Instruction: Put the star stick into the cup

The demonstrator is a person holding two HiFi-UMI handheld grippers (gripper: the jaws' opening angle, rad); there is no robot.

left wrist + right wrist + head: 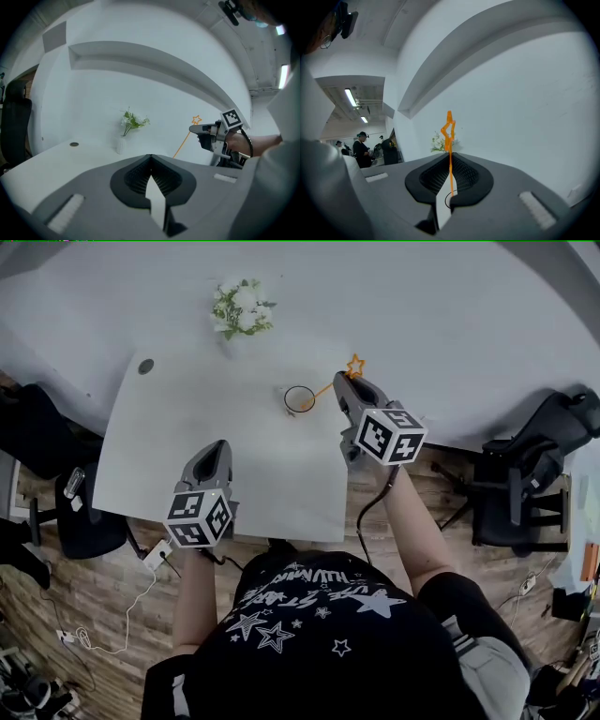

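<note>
An orange star stick (354, 365) is pinched in my right gripper (348, 380), whose jaws are shut on its thin shaft. It slants down and left, and its lower end lies over the rim of the dark-rimmed cup (299, 398) on the white table (187, 418). In the right gripper view the star stick (449, 129) rises upright between the closed jaws of the right gripper (450, 155). My left gripper (221, 447) hovers over the table's near left part, shut and empty. From the left gripper (151, 157) I see the right gripper (192, 129) and the star stick (196, 120).
A small white vase of flowers (242, 310) stands at the table's far edge, behind the cup. A round cable grommet (145, 366) sits at the far left corner. Black chairs stand left (42, 432) and right (525, 474) of the table. A white wall lies beyond.
</note>
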